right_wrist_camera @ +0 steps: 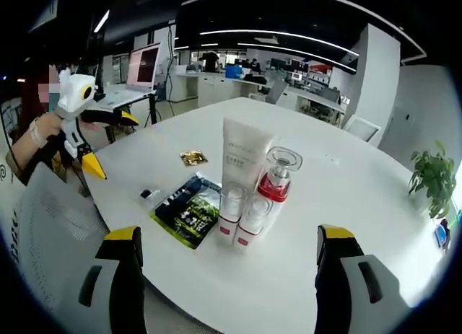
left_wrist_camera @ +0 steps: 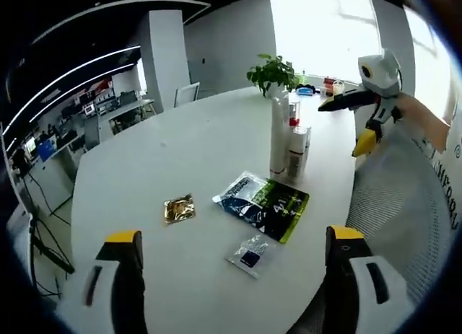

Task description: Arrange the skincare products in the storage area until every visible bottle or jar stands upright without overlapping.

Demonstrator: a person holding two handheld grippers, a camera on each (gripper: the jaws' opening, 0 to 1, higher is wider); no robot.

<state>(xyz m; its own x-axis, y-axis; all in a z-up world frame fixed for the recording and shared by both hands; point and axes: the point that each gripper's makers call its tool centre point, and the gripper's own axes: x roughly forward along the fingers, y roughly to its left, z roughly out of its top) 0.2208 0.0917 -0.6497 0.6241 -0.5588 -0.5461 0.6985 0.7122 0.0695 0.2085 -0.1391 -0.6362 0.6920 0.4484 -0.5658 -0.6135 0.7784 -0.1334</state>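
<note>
White, smooth, rounded table (right_wrist_camera: 346, 204) carrying a tight upright cluster: tall matte tube (right_wrist_camera: 242, 161), clear-capped red bottle (right_wrist_camera: 274, 177), two small white bottles with red bases (right_wrist_camera: 245, 220) in front, touching. Beside them, flat: glossy dark-and-green packet (right_wrist_camera: 189, 210), crinkled gold sachet (left_wrist_camera: 178, 208), small clear sachet (left_wrist_camera: 250, 255). Leafy potted plant (left_wrist_camera: 273, 74) further back on the table. Left gripper (left_wrist_camera: 234, 276) jaws wide apart, holding nothing; right gripper (right_wrist_camera: 227, 276) likewise spread and empty, both short of the cluster.
</note>
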